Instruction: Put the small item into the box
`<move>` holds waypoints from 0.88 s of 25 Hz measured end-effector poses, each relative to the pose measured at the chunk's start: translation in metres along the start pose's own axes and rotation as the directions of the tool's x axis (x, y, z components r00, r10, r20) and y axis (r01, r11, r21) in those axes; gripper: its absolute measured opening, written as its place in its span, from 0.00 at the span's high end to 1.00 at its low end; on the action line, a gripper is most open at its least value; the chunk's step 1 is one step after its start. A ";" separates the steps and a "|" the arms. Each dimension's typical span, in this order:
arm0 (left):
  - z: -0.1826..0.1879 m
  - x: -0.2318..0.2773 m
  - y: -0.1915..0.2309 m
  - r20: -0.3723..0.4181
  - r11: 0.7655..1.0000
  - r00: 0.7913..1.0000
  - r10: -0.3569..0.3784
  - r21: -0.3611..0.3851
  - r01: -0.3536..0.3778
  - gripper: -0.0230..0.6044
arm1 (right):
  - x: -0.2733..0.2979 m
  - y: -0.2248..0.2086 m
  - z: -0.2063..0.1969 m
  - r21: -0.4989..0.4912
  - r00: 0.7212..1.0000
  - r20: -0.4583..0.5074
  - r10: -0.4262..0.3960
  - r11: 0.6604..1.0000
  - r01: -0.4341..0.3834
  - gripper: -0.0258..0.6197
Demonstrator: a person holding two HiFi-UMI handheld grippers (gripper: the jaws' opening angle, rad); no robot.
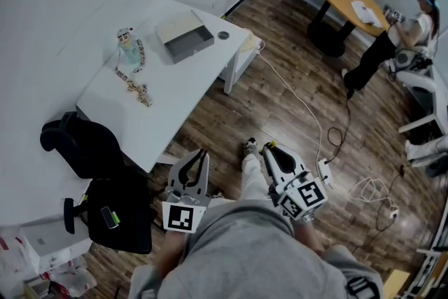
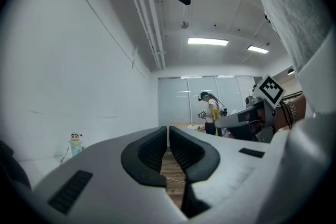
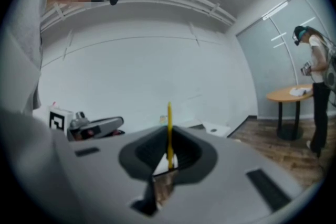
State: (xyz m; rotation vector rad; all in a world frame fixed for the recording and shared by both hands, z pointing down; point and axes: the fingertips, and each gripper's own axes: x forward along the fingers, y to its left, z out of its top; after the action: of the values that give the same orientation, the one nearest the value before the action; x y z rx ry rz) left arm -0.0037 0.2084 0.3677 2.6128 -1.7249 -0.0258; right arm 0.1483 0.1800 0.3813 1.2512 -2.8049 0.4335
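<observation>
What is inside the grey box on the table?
Only bare grey floor shows inside the box; its near wall covers a strip, and it is too far to rule out something tiny. The thin yellow item is clamped by the right gripper.
</observation>
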 end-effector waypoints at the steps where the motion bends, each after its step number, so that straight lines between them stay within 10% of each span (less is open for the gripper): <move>1: 0.000 0.006 0.003 0.001 1.000 1.000 0.011 0.004 -0.011 0.89 | 0.007 -0.004 0.001 -0.002 1.000 -0.002 0.012 1.000 -0.012 0.89; 22: 0.010 0.191 0.045 -0.015 0.967 0.967 0.255 0.012 -0.255 0.89 | 0.164 -0.146 0.061 -0.011 0.950 -0.087 0.299 0.953 -0.301 0.89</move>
State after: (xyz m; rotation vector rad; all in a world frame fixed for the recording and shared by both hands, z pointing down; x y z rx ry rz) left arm 0.0297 0.0152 0.3575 2.3678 -2.0448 0.0064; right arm 0.1492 -0.0480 0.3820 0.7795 -2.9234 0.4506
